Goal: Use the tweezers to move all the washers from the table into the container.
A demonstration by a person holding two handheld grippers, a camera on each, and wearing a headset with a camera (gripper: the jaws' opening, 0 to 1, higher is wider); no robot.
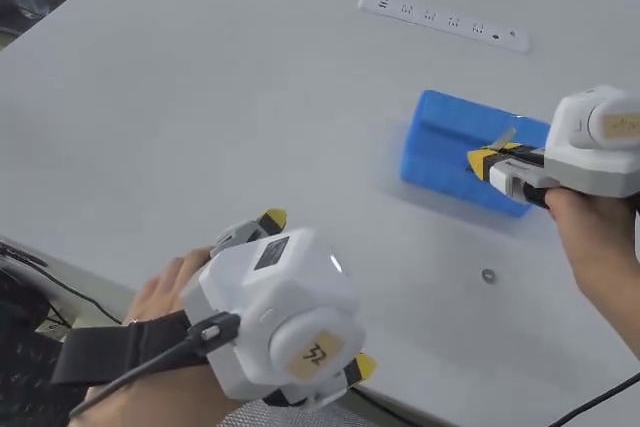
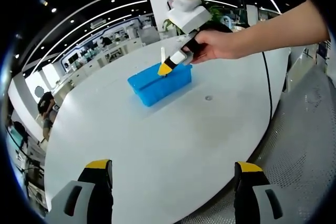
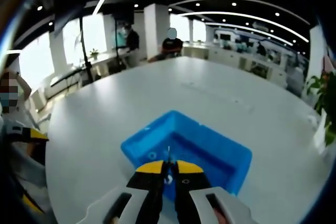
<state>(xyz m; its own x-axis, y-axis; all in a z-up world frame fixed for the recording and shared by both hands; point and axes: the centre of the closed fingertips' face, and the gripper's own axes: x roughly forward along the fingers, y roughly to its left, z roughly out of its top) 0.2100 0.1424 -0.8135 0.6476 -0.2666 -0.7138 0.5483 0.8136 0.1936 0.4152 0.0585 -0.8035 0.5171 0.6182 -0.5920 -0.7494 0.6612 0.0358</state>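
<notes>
Head view, with both gripper views. My right gripper point(image 3: 168, 167) is clenched on the tweezers point(image 2: 163, 56), its yellow-tipped jaws pressed almost together around the thin metal shaft. The tweezers project forward beyond the jaws. In the right gripper view their tip lies over the inside of the blue container point(image 1: 450, 137), and the gripper is poised above the container's near edge. My right hand point(image 1: 585, 227) grips the gripper body from below.

The container is a shallow rectangular tray that rests flat on the pale grey surface point(image 1: 250, 97). On its floor, near the left corner in the right gripper view, lies a small ring point(image 3: 152, 156). It appears to be a washer, though it is too small to tell for certain.

One washer point(image 1: 488, 275) lies on the surface outside the container, on the side nearer me and clear of the container wall.

My left gripper point(image 2: 172, 163) is released and holds nothing. Its two jaws stand wide apart, well away from the container, near the surface's edge on my side.

A white power strip point(image 1: 445, 20) lies on the far part of the surface, beyond the container.
</notes>
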